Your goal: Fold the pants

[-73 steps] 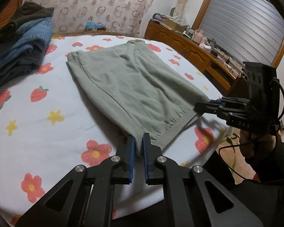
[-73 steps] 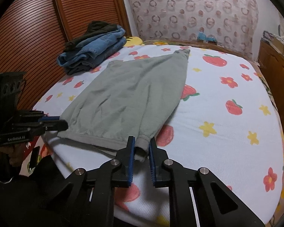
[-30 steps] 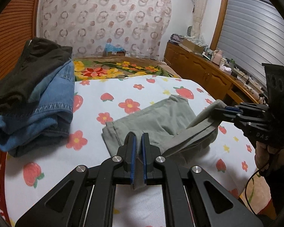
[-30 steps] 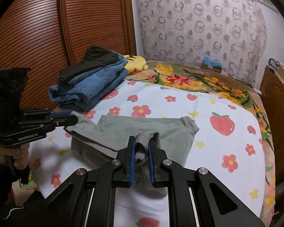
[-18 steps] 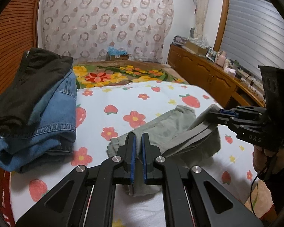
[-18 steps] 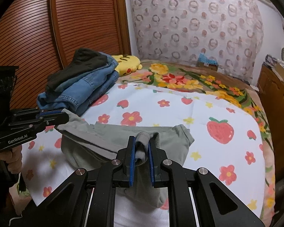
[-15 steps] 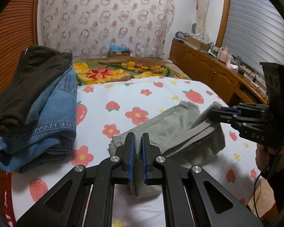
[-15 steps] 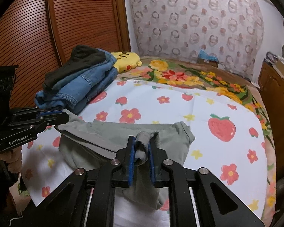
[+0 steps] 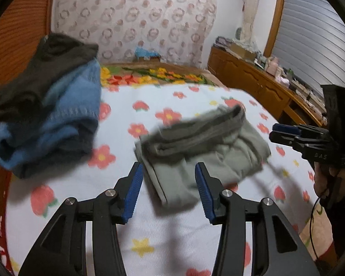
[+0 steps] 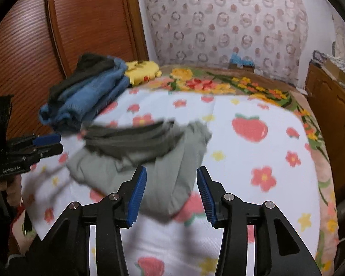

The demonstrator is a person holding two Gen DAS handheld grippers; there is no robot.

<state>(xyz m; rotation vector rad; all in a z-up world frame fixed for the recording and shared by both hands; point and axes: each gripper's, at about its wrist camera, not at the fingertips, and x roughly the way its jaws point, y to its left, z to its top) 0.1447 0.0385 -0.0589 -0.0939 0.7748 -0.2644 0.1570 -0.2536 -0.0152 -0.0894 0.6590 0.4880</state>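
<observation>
The grey-green pants (image 9: 202,147) lie folded over on the flowered bed sheet (image 9: 172,234), blurred as the cloth settles; in the right wrist view the pants (image 10: 145,158) sit just ahead of the jaws. My left gripper (image 9: 169,193) has its jaws opening, and the near corner of the pants lies between them, untouched by the blue pads. My right gripper (image 10: 171,195) is opening too, with the pants' near fold between its jaws and free of the pads. Each gripper shows in the other's view: the right gripper (image 9: 285,132) at the right, the left gripper (image 10: 47,143) at the left.
A stack of folded jeans and dark clothes (image 9: 46,108) sits at the bed's far left, by the wooden slatted doors (image 10: 80,30). A yellow plush toy (image 10: 142,72) lies behind it. A wooden dresser (image 9: 260,85) runs along the right. A person's hand (image 9: 329,181) holds the right gripper.
Both grippers let go of the pants and their jaws spread apart. The lifted edge dropped onto the lower half, so the pants now lie folded over on the bed.
</observation>
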